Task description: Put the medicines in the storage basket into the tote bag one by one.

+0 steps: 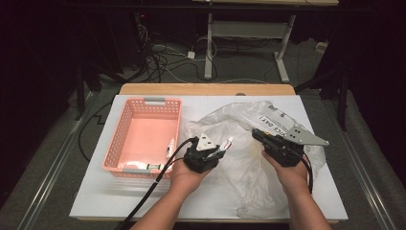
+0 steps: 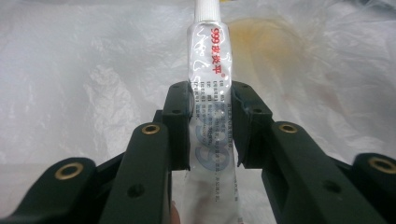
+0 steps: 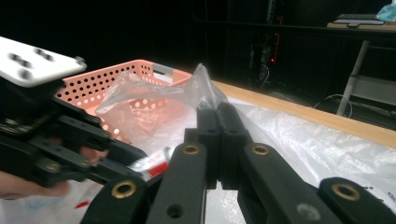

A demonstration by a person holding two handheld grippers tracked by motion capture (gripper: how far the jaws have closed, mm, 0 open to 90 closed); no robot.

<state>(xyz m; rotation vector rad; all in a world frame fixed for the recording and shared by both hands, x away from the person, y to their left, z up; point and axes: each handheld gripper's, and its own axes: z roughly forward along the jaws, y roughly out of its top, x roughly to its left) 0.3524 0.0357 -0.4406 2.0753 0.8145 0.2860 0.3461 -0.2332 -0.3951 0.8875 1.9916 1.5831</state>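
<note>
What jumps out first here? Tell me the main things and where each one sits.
The left gripper has its jaws clamped on a small white tube with red print, held over the crumpled clear plastic bag at mid-table. The right gripper pinches a raised fold of that bag. A pink perforated basket sits on the left of the white table.

The middle of the white table (image 1: 95, 191) is taken up by the crumpled plastic bag (image 1: 239, 124), spread from the centre to the right edge. A fold of that bag is pinched up by the right gripper (image 1: 268, 139), so a raised ridge is formed there. Just beside it, the left gripper (image 1: 221, 149) is held over the bag with a tube (image 2: 212, 93) clamped between its jaws. The left side is blocked by the pink basket (image 1: 143, 103), its walls standing up. A bare strip is left along the near edge.
</note>
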